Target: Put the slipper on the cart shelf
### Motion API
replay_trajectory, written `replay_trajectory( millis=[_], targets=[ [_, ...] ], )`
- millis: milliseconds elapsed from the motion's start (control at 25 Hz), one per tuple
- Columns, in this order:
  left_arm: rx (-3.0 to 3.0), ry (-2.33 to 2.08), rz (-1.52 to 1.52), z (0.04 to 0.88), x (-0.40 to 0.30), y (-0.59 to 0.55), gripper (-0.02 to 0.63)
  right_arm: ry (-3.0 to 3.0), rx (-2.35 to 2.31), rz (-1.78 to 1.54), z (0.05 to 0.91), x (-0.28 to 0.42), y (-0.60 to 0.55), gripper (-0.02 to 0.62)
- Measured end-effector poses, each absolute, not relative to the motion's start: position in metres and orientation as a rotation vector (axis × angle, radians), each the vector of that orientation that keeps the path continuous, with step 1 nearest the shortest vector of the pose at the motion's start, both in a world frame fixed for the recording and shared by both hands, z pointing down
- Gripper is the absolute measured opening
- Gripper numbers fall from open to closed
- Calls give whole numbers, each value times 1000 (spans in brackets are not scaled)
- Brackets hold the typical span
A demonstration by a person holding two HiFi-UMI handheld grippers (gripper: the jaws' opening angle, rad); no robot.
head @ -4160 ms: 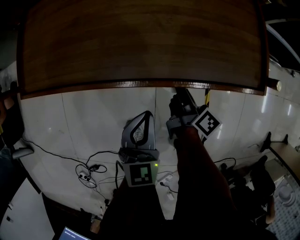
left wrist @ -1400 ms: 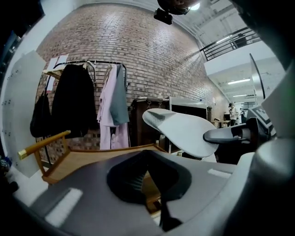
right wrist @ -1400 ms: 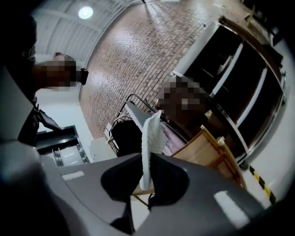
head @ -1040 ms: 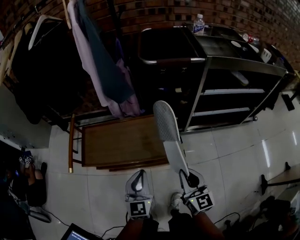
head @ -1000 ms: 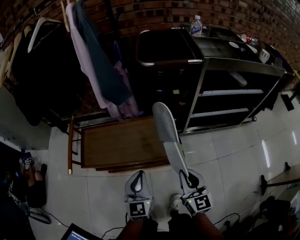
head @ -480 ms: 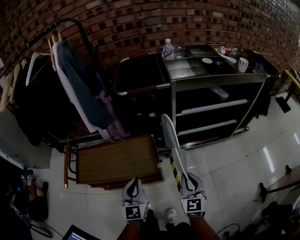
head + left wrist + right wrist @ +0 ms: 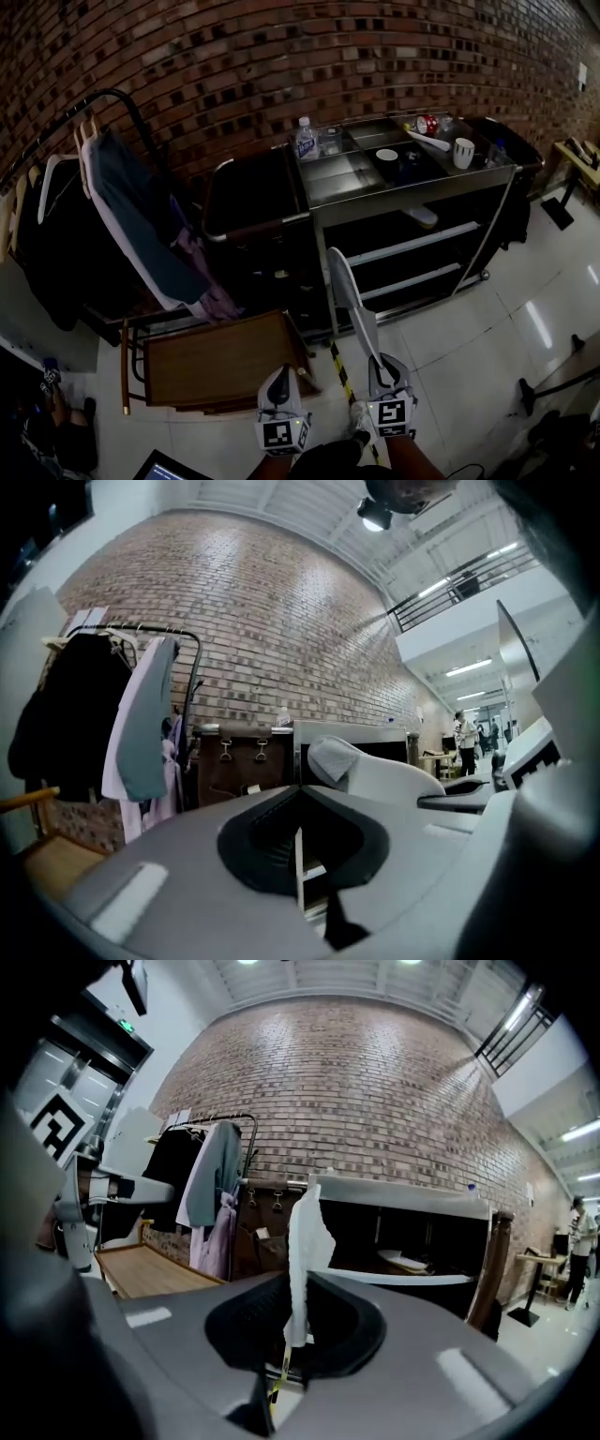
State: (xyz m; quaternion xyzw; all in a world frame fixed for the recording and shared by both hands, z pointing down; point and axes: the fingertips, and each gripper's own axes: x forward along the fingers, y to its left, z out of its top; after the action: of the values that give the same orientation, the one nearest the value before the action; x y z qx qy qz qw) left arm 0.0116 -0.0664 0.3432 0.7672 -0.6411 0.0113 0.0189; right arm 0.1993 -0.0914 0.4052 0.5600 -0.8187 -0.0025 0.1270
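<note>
Slipper (image 7: pixel 350 298) held before the cart (image 7: pixel 412 192)

Right claw (image 7: pixel 380 364) is clamped on the white slipper's near end; it juts forward toward the cart's shelves (image 7: pixel 412 246), apart from them. Left claw (image 7: pixel 278 380), jaws together and empty, hangs beside.

White slipper (image 7: pixel 351 302), red-brown brick wall (image 7: pixel 281 56), grey cart (image 7: pixel 342 180)

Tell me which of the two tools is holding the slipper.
The right tool, its jaws clamped on the white slipper, which points toward the cart. The left tool is shut on nothing.
</note>
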Motion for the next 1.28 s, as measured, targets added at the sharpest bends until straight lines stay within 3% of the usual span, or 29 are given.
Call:
replay_trajectory(
  millis=[560, 920, 1280],
  targets=[
    [2425, -1978, -9, 346, 75, -210, 15, -2333, 1600, 184, 435, 257, -237, 35],
    [2389, -1972, -34, 354, 95, -264, 15, -2503, 1598, 729, 432, 262, -340, 35],
    [2361, -1956, -13, 375, 95, -293, 15, -2577, 1416, 1496, 463, 225, -432, 35]
  ],
)
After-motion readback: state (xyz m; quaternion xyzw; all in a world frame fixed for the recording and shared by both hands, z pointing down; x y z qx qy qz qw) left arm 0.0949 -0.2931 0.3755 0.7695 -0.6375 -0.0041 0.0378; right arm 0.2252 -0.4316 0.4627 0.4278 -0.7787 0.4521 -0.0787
